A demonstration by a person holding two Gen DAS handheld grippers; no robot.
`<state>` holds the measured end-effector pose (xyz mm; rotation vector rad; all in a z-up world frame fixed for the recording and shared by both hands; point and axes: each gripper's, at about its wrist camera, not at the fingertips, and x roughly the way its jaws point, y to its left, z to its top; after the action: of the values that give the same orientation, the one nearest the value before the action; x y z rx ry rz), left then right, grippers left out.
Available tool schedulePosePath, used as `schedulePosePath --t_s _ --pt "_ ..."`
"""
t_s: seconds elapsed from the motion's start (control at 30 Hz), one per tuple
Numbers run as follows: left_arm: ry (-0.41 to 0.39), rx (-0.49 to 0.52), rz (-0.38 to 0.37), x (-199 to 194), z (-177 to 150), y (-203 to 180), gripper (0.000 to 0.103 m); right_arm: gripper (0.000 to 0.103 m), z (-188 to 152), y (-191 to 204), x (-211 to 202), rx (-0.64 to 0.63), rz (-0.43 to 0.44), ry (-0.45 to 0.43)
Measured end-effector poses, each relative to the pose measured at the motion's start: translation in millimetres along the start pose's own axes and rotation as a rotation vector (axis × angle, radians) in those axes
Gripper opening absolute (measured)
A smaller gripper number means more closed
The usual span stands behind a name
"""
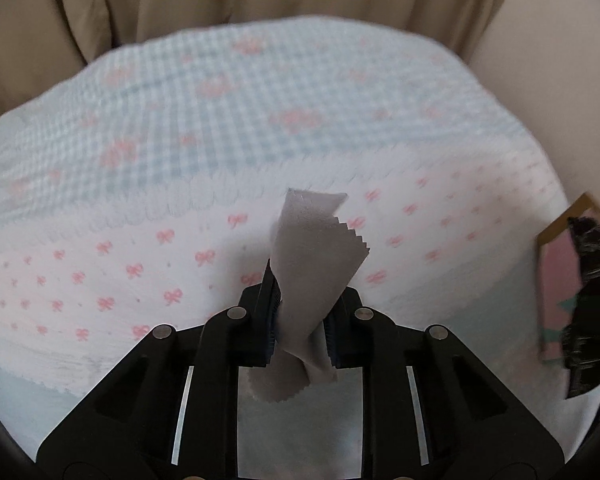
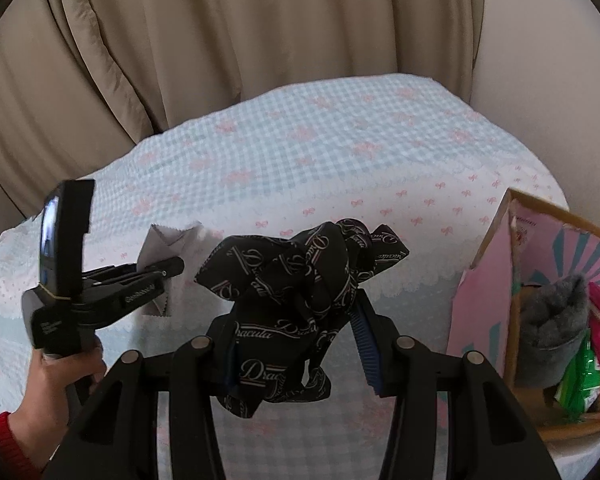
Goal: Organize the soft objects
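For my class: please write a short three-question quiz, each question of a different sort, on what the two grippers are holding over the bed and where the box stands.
1. True or false: the left gripper is shut on a grey cloth.
2. What word is printed again and again on the black scarf in the right gripper?
3. In the right wrist view, the box stands: A) left of the scarf, B) right of the scarf, C) behind the curtain.

Key: 1 true. 2 Dracula. 3 B.
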<state>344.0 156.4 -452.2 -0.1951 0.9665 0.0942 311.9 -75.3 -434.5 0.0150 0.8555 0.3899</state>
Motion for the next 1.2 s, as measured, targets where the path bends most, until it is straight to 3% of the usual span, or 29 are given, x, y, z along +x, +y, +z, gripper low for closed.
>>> schedulePosePath --t_s 0.13,0.3,0.47,0.6,0.87,1.03,1.2 --pt "-0.045 0.022 -0.046 -54 20 -22 0.017 0.044 14 4 -31 0.011 -0.013 -0.039" --pt "-0.093 0.081 -0.108 -129 44 -57 0.017 0.044 37 8 -100 0.043 -0.043 -0.109" --pt "-0.123 0.169 -0.183 -202 59 -106 0.017 0.044 48 -2 -166 0.114 -0.087 -0.146" --pt "-0.125 0.239 -0.238 -235 61 -156 0.017 0.044 47 -25 -216 0.170 -0.143 -0.157" --pt "-0.029 0.310 -0.307 -235 47 -263 0.017 0.044 35 -100 -260 0.190 -0.225 -0.101" --pt "0.056 0.328 -0.293 -203 36 -322 0.017 0.044 27 -159 -257 0.191 -0.231 -0.035" --pt "0.138 0.301 -0.258 -157 28 -358 0.017 0.044 23 -216 -240 0.205 -0.213 0.027"
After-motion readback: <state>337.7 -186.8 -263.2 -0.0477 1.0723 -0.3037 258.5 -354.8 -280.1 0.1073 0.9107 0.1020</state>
